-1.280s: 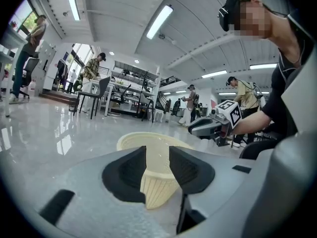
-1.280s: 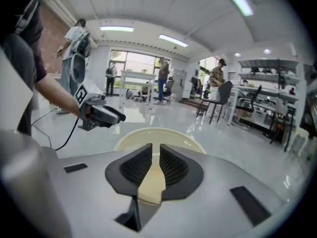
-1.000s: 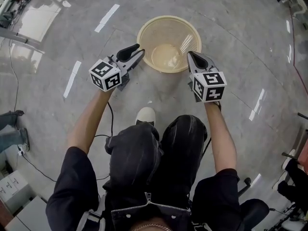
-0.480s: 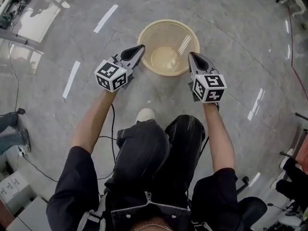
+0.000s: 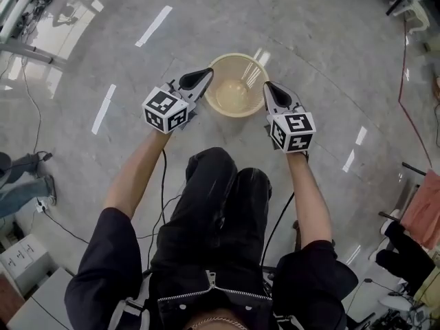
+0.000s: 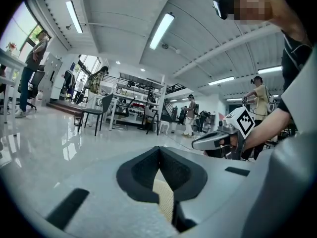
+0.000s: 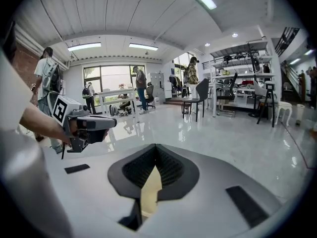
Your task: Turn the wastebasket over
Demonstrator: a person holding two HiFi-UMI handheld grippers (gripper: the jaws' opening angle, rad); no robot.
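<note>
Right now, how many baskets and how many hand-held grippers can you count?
Basket: 1
Hand-held grippers: 2, left and right
Total: 3

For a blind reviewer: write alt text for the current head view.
Seen from above, a person holds a beige mesh wastebasket by opposite sides of its rim, the left gripper and the right gripper each shut on it. It is upright, mouth up, against a glossy grey floor, ahead of the person's dark trousers.
</note>
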